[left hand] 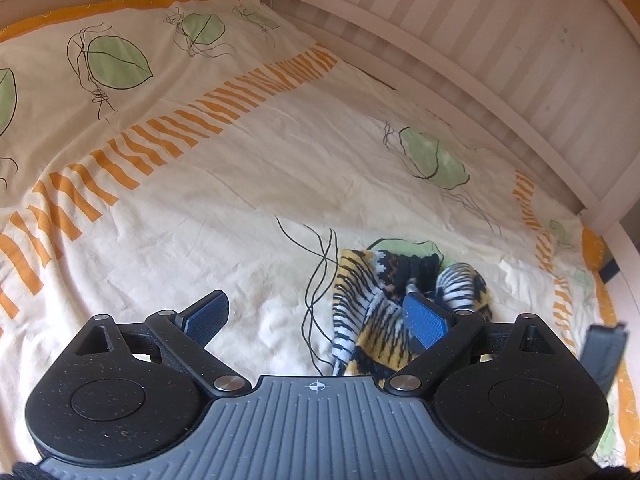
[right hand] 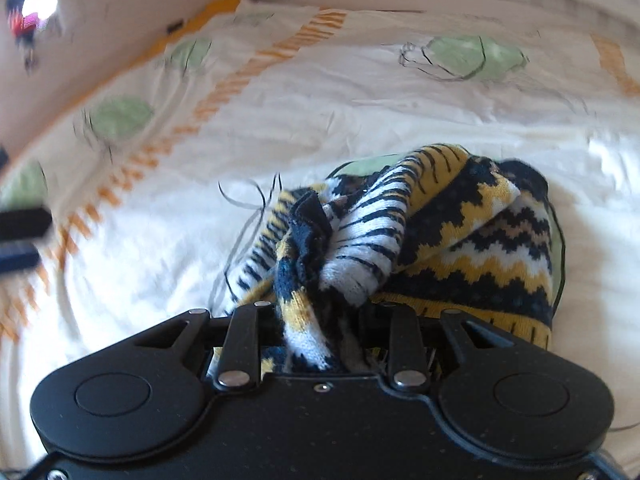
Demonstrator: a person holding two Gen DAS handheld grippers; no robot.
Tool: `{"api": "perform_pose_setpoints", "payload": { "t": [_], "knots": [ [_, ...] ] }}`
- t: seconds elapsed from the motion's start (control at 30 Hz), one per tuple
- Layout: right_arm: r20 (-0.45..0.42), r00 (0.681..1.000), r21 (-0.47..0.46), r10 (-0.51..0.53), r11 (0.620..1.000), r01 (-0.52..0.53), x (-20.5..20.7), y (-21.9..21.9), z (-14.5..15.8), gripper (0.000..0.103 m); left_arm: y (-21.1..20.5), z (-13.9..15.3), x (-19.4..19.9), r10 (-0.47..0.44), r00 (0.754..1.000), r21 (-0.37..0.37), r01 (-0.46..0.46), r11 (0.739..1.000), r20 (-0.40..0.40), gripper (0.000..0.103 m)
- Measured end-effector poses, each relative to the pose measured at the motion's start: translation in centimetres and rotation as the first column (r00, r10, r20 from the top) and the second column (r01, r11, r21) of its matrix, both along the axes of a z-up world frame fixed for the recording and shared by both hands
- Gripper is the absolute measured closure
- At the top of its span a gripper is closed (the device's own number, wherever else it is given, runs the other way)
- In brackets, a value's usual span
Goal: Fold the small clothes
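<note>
A small knitted garment (left hand: 372,312), patterned in yellow, navy and white, lies crumpled on the leaf-print sheet (left hand: 248,184). My left gripper (left hand: 316,320) hangs open above the sheet with nothing between its blue pads; its right finger (left hand: 426,320) is over the garment's edge. In the right wrist view the garment (right hand: 472,240) is bunched up, and a twisted fold of it runs down into my right gripper (right hand: 320,304). That gripper is shut on the fold, and the cloth hides its fingertips. A dark blurred shape (right hand: 20,236) at the left edge looks like the other gripper.
The sheet (right hand: 168,240) has green leaves and orange striped bands, with wrinkles all over. A white slatted rail (left hand: 500,64) curves along the far and right sides of the bed. A dark part (left hand: 604,352) pokes in at the right edge of the left wrist view.
</note>
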State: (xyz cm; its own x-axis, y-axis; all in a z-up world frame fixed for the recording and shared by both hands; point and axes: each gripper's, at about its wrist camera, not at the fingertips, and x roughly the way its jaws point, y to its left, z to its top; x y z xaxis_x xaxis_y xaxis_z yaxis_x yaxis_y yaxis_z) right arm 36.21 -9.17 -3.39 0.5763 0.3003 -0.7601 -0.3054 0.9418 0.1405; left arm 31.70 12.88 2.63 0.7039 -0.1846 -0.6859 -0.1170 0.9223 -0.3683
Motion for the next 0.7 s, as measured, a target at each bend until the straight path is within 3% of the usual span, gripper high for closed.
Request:
{"api": "perform_pose_setpoints", "payload": {
  "t": [0.17, 0.3, 0.5, 0.7],
  "knots": [
    [0.051, 0.998, -0.064, 0.029, 0.998, -0.025, -0.9, 2.0, -0.6, 0.059, 0.1, -0.1, 0.0, 0.001, 1.0, -0.004, -0.001, 1.0, -0.002, 0.008],
    [0.063, 0.997, 0.049, 0.055, 0.997, -0.058, -1.2, 2.1, -1.0, 0.04, 0.2, -0.3, 0.1, 0.004, 1.0, -0.01, -0.004, 1.0, -0.009, 0.008],
    [0.105, 0.987, 0.155, 0.125, 0.978, -0.14, -2.6, 1.9, -0.4, 0.038, 0.2, -0.5, 0.1, 0.006, 1.0, -0.012, -0.006, 1.0, -0.018, 0.008],
    [0.155, 0.986, 0.205, 0.063, 0.974, -0.095, -4.4, -0.9, 1.2, 0.036, -0.1, -0.8, 0.3, -0.001, 1.0, -0.002, 0.001, 1.0, -0.029, 0.008]
  ]
}}
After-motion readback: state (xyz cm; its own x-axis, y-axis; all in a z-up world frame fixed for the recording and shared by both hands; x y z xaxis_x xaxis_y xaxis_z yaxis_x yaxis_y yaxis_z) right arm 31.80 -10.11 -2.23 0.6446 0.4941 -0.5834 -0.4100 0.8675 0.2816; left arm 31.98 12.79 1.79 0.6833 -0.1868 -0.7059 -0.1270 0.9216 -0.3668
